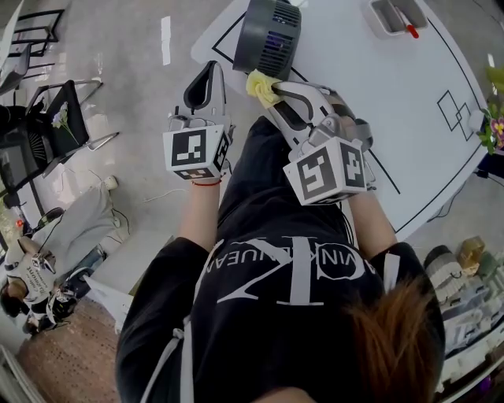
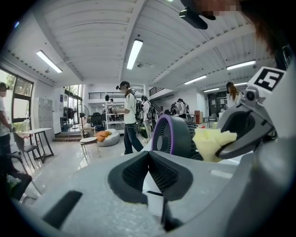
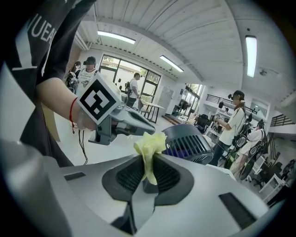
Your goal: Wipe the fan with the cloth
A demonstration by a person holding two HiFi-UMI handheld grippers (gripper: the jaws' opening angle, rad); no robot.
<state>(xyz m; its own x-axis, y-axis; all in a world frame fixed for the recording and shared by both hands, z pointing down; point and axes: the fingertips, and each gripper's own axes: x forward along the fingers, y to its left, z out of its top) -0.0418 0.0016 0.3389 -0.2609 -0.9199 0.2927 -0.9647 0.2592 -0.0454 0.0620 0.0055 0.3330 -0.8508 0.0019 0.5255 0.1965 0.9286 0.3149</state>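
Observation:
A dark grey fan [image 1: 268, 35] with a purple rim lies on the near left part of the white table [image 1: 378, 94]. My right gripper [image 1: 272, 91] is shut on a crumpled yellow cloth [image 1: 261, 86], held just short of the fan's near side. In the right gripper view the cloth [image 3: 149, 146] sticks up from between the pads, with the fan [image 3: 187, 141] behind it. My left gripper [image 1: 211, 69] hovers off the table's edge left of the cloth, shut and empty. The left gripper view shows the fan [image 2: 173, 136] and the cloth [image 2: 210, 143] to its right.
A grey tray [image 1: 391, 17] holding a red-tipped item stands at the table's far side. Flowers [image 1: 493, 118] sit at the right edge. Black chairs [image 1: 47, 126] stand on the floor to the left. A person [image 2: 127, 122] stands in the room beyond.

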